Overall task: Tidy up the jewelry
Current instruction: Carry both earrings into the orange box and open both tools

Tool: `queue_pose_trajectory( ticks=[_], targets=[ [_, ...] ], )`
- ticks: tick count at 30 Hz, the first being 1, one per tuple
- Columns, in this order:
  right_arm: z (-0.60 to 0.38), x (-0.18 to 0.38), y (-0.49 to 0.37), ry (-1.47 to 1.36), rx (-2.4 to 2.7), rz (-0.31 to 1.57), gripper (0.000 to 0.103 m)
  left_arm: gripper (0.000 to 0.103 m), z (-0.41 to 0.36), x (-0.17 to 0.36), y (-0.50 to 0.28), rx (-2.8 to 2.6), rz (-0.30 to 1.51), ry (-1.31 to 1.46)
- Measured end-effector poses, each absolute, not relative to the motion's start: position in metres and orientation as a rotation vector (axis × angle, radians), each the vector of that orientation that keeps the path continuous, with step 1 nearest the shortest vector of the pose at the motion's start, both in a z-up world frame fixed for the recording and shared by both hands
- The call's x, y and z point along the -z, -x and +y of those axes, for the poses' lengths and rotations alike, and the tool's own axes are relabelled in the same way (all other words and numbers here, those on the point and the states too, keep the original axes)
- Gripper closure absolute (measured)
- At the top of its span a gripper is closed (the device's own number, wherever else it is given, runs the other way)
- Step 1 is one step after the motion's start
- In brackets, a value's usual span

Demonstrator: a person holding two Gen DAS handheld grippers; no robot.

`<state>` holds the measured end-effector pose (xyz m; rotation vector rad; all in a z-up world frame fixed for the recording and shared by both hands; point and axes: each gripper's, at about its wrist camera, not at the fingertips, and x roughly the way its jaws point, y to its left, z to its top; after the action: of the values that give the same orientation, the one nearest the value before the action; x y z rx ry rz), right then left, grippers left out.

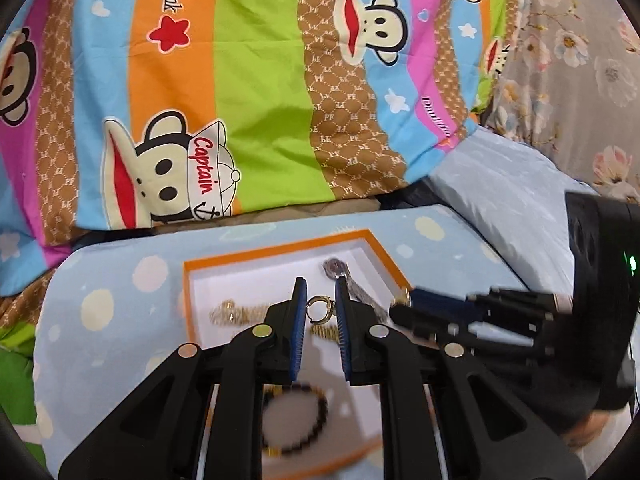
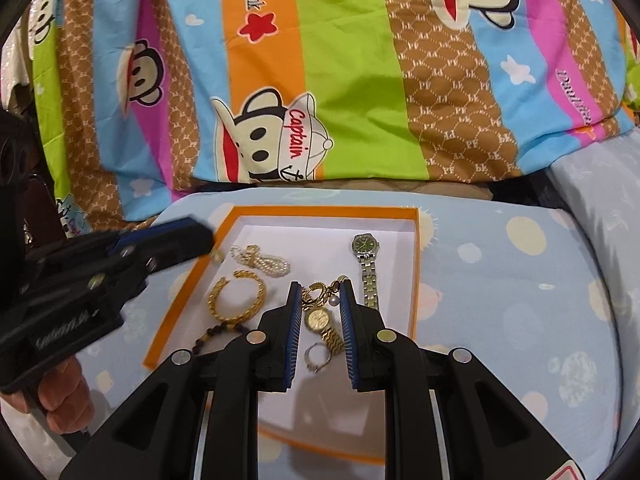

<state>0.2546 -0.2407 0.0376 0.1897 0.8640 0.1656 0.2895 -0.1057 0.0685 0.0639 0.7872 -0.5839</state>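
An orange-rimmed white box (image 2: 416, 248) lies on a blue dotted cushion and holds jewelry. In the right wrist view I see a green-dial silver watch (image 2: 366, 246), a pearl strand (image 2: 264, 262), a gold chain bracelet (image 2: 236, 296), a gold watch (image 2: 322, 322), a silver ring (image 2: 316, 356) and gold earrings (image 2: 316, 292). My left gripper (image 1: 321, 294) is shut on a small gold hoop earring (image 1: 318, 308) above the box (image 1: 188, 280). My right gripper (image 2: 320, 294) is open over the gold watch. A dark bead bracelet (image 1: 296, 420) lies under the left gripper.
A striped cartoon-monkey quilt (image 1: 248, 80) lies behind the cushion (image 2: 500, 288). A grey floral sheet (image 1: 568, 60) is at the far right. A pale blue pillow (image 1: 500, 200) sits right of the box. My right gripper shows in the left wrist view (image 1: 400, 304); my left shows in the right (image 2: 212, 254).
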Motion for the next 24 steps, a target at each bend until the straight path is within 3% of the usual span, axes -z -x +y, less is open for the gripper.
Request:
queue_pose_trajectory(
  ticks=[11,13,15,24],
  targets=[
    [-0.237,-0.006,-0.298,-0.200,-0.224,0.931,0.084,0.089,-0.140,-0.027,-0.356,0.547,0.897,-0.116],
    [-0.236,-0.005,-0.299,-0.201,-0.228,0.925,0.083,0.085,-0.138,-0.023,-0.361,0.550,0.917,-0.086],
    [-0.237,-0.006,-0.299,-0.202,-0.222,0.916,0.078,0.073,-0.136,-0.021,-0.364,0.543,0.924,-0.066],
    [-0.248,-0.038,-0.264,-0.208,-0.180,0.816,0.075,0.073,-0.110,-0.045,-0.338,0.508,0.851,-0.050]
  ],
)
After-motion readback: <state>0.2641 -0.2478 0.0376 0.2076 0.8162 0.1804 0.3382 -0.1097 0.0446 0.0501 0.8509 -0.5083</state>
